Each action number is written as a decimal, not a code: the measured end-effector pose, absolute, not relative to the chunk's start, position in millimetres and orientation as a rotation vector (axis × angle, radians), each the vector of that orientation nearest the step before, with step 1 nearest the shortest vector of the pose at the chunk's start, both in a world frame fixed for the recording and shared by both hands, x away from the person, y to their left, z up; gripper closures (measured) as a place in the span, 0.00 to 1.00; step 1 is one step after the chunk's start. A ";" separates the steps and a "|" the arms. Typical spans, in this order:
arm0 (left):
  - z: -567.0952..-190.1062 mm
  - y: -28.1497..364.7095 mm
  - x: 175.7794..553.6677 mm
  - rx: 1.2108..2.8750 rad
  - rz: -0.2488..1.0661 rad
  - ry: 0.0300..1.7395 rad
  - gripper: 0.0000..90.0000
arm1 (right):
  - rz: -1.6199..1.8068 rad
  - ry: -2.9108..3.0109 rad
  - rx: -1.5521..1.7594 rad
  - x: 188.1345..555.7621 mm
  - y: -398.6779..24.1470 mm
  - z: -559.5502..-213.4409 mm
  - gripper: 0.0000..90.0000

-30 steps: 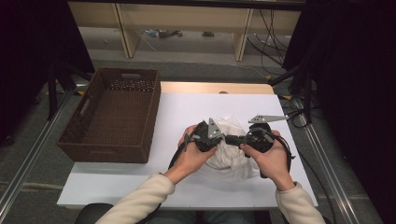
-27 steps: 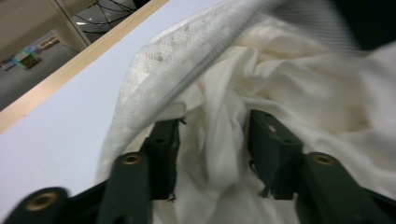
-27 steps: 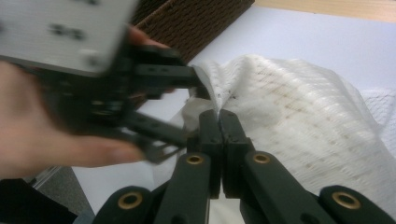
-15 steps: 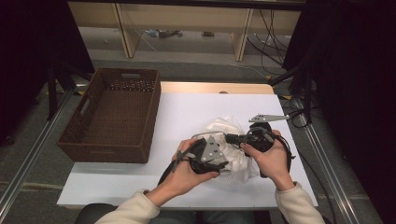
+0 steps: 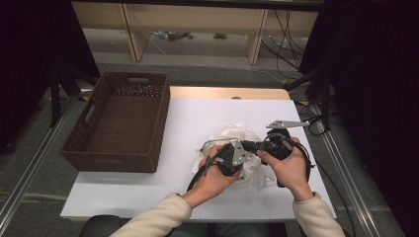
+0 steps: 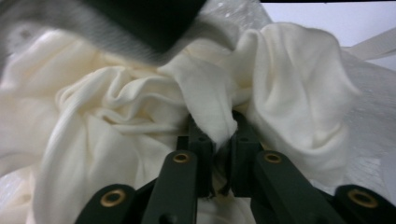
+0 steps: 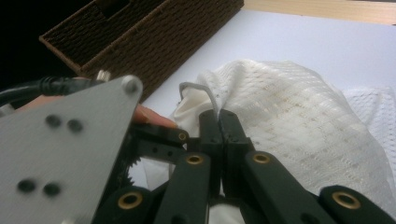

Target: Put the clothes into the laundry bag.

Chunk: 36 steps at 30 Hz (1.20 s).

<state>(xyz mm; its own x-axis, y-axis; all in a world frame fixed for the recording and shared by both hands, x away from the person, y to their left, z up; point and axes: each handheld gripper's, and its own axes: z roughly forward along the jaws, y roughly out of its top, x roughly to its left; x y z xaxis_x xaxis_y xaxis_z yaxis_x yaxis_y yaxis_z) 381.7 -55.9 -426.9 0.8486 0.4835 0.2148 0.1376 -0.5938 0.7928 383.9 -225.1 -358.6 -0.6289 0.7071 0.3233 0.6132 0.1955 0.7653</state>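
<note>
A crumpled cream-white cloth (image 5: 232,132) with a mesh layer lies on the white table (image 5: 197,108), right of centre. My left gripper (image 5: 247,160) has just been closing its jaws, and in the left gripper view (image 6: 218,135) they pinch a fold of the cloth (image 6: 116,107). My right gripper (image 5: 249,144) points left toward the basket. In the right gripper view its jaws (image 7: 218,119) are shut on the cloth's mesh edge (image 7: 289,116), beside a thin grey curved wire (image 7: 198,88). The two grippers sit close together over the bundle.
A brown wicker basket (image 5: 118,123) stands on the table's left side, seen as well in the right gripper view (image 7: 140,37). Bare white table stretches behind the cloth. A wooden strip (image 5: 227,93) edges the far side. Metal rails run along both sides of the table.
My left hand has drawn back toward the person and a little to the right, uncovering more of the cloth behind it. The right hand has stayed put.
</note>
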 end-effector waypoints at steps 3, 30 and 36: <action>-424.7 -50.7 385.2 2.169 0.563 0.464 0.94 | 1.440 2.355 1.287 383.9 -226.3 -357.6 1.00; -407.8 -4.0 361.6 2.120 0.624 0.488 0.61 | 1.422 2.342 1.315 384.1 -227.5 -357.3 1.00; -412.0 -17.3 345.2 2.136 0.552 0.373 0.68 | 1.410 2.358 1.303 384.3 -225.2 -358.3 1.00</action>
<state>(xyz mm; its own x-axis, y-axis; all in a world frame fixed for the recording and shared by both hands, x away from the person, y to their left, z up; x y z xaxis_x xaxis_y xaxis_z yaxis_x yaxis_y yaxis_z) 345.2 -17.3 -412.0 0.8562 0.4519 0.2503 0.0639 -0.5733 0.8168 384.3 -225.2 -358.3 -0.6287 0.7097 0.3179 0.6160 0.2049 0.7607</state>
